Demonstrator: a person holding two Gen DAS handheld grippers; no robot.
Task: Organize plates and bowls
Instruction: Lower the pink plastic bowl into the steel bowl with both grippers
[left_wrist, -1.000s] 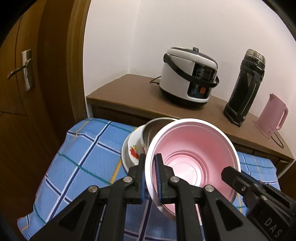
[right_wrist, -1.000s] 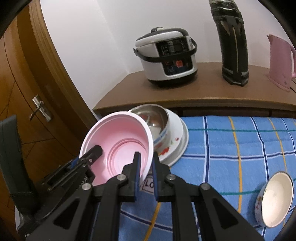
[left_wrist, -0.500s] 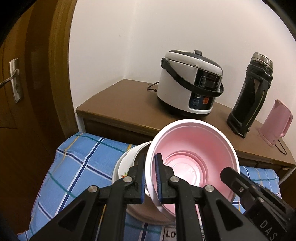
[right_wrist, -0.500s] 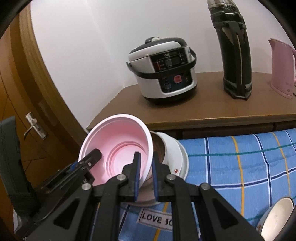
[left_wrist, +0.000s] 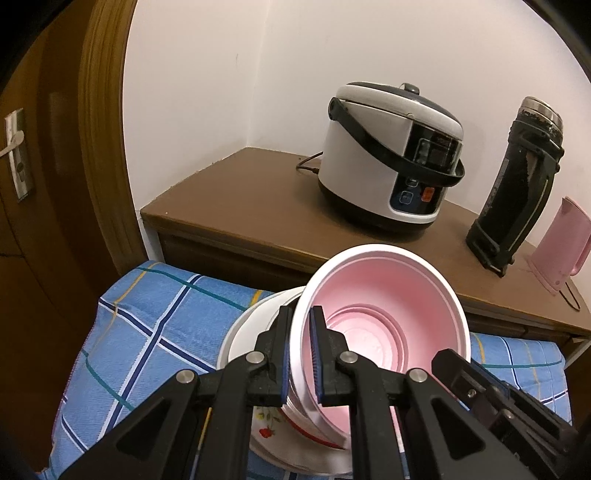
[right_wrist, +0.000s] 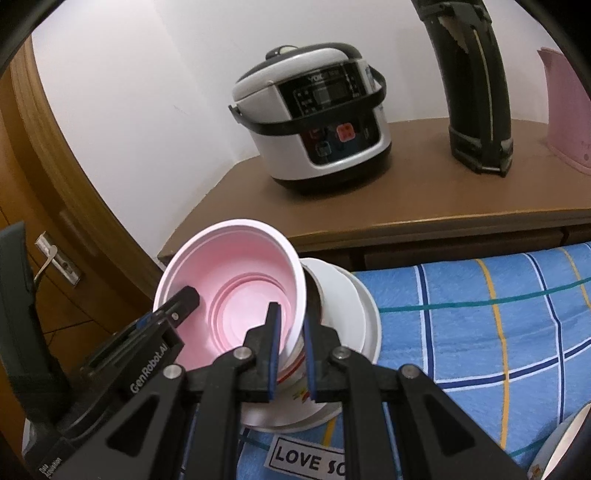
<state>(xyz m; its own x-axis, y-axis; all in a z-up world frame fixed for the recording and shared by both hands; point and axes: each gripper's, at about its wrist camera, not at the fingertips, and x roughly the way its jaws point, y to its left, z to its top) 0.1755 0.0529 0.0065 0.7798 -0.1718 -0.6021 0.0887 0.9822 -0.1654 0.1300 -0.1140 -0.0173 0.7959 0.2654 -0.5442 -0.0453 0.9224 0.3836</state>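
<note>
Gripping the pink bowl (left_wrist: 388, 332) from both sides, the two grippers carry it tilted, its open mouth turned back toward the cameras. In the left wrist view the left gripper (left_wrist: 301, 326) pinches the bowl's left rim, one pad outside the white wall and one inside on the pink, jaws pressed close with only the thin wall between them. Over in the right wrist view the right gripper (right_wrist: 290, 325) does the same on the bowl's right rim, pinching the wall tight, and the left gripper's black finger shows at the far left rim of the bowl. Right under and just behind the pink bowl sits the white enamel bowl (right_wrist: 354, 306), with red flowers painted low on its side; something is nested inside it, though what it is I cannot tell. That stack stands on the blue checked cloth (right_wrist: 480, 306), near its far left corner, and a label reading "LOVE SO" lies on the cloth at the near edge. Beyond the cloth runs the brown cabinet (left_wrist: 240, 206), and on it stand the rice cooker (left_wrist: 391, 166), then the tall black flask (left_wrist: 517, 192), then the pink kettle (left_wrist: 561, 243) at the far right. Another small bowl (right_wrist: 561, 450) peeks in at the near right corner of the right wrist view.
</note>
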